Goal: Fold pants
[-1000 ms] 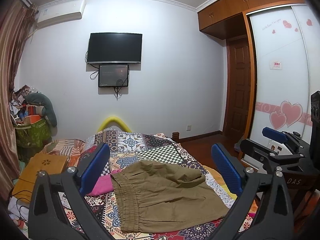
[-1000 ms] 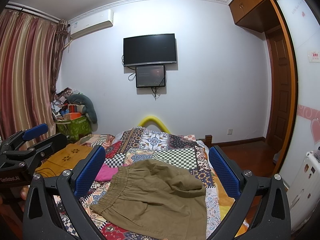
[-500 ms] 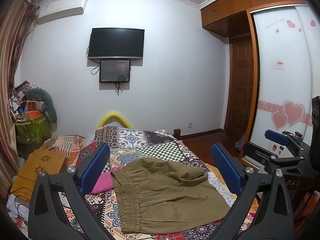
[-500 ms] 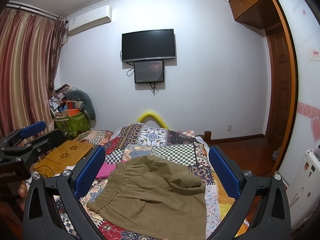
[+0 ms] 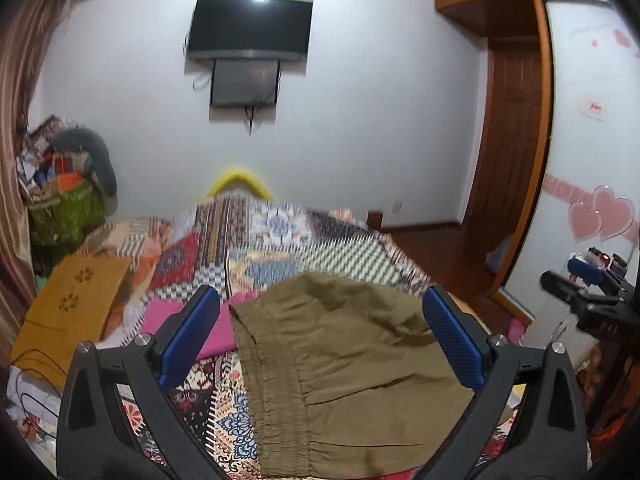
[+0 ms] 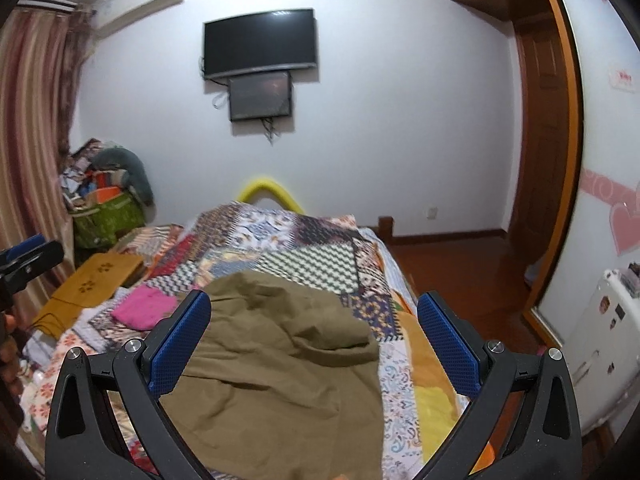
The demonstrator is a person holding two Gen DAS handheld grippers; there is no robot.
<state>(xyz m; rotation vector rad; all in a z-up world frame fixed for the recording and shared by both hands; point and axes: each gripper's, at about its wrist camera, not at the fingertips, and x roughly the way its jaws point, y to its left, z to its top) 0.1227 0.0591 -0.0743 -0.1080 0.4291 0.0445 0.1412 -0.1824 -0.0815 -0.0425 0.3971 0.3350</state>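
Note:
Olive-brown pants lie rumpled on the patchwork bedspread, with the elastic waistband toward the left in the left wrist view. They also show in the right wrist view. My left gripper is open and empty, held above the waistband side. My right gripper is open and empty, held above the pants' right part. The right gripper also appears at the far right of the left wrist view. The left gripper appears at the left edge of the right wrist view.
A folded pink cloth lies on the bed left of the pants. A yellow-brown lap desk sits at the bed's left side. A green basket of clutter stands by the curtain. The wardrobe and wooden floor are on the right.
Both grippers have moved forward and tilted down toward the pants, which now fill more of each view. Both stay open.

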